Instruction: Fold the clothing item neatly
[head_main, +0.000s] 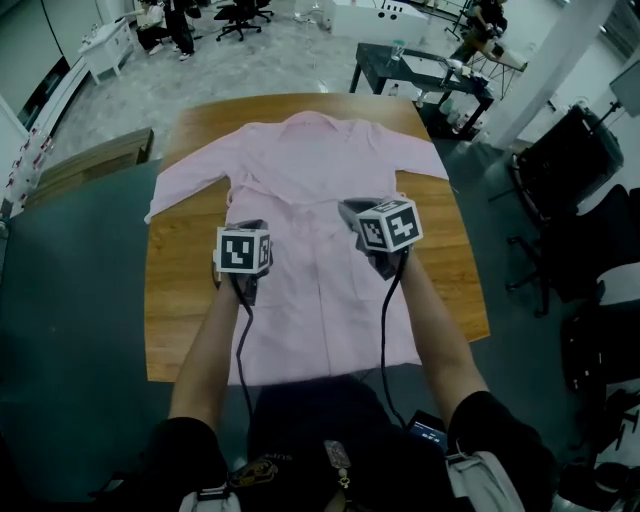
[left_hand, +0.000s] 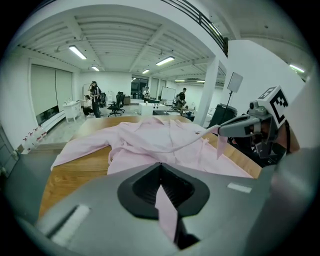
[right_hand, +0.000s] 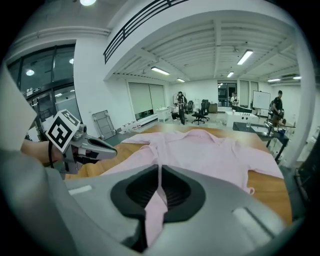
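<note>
A pale pink shirt (head_main: 310, 170) lies spread on the wooden table (head_main: 180, 300), collar at the far edge and sleeves out to both sides. My left gripper (head_main: 248, 226) is over the left half of its body, shut on a fold of pink cloth that shows between its jaws (left_hand: 160, 167). My right gripper (head_main: 352, 212) is over the right half, shut on another fold of the shirt (right_hand: 159, 169). A raised pink edge runs from the shirt (left_hand: 150, 140) to the right gripper (left_hand: 222, 131). The left gripper (right_hand: 112, 149) appears beside the shirt (right_hand: 210, 150) in the right gripper view.
Bare table (left_hand: 75, 172) shows on both sides of the shirt. A black desk (head_main: 420, 75) stands beyond the far right corner, a black chair (head_main: 570, 170) to the right, a low wooden bench (head_main: 90, 165) to the left. People and office chairs (head_main: 245, 15) are far back.
</note>
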